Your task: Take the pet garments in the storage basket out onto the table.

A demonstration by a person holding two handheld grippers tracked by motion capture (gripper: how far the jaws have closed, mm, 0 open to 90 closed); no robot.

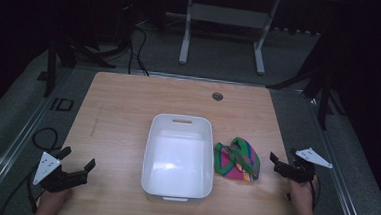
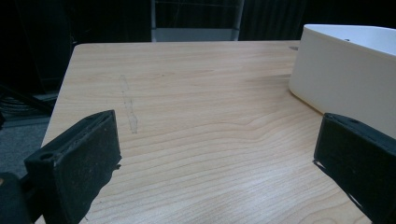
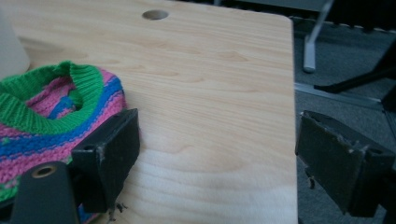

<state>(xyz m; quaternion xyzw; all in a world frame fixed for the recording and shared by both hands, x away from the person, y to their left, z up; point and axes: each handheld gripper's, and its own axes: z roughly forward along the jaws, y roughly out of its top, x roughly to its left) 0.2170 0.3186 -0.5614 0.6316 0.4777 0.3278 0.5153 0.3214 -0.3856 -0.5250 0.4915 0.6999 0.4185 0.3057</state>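
A white plastic tub [image 1: 147, 152] stands in the middle of the wooden table, and its side wall [image 2: 345, 74] rises at the right of the left gripper view. A small knitted garment [image 1: 238, 159] with green trim and pink and blue stripes lies bunched on the table just right of the tub. My right gripper [image 1: 283, 157] is at the table's right edge, right of the garment, open with nothing between its jaws. In the right gripper view [image 3: 215, 149] the garment [image 3: 51, 107] lies beside and behind the left jaw. My left gripper [image 1: 79, 159] rests open near the front left corner, over bare wood [image 2: 215, 154].
A round cable hole [image 1: 217, 96] sits near the table's far edge. The table's right edge [image 3: 293, 116] runs between the right gripper's jaws, with grey floor beyond. A white desk frame [image 1: 185, 37] and black stands are behind the table. Cables [image 1: 41, 138] lie on the floor at left.
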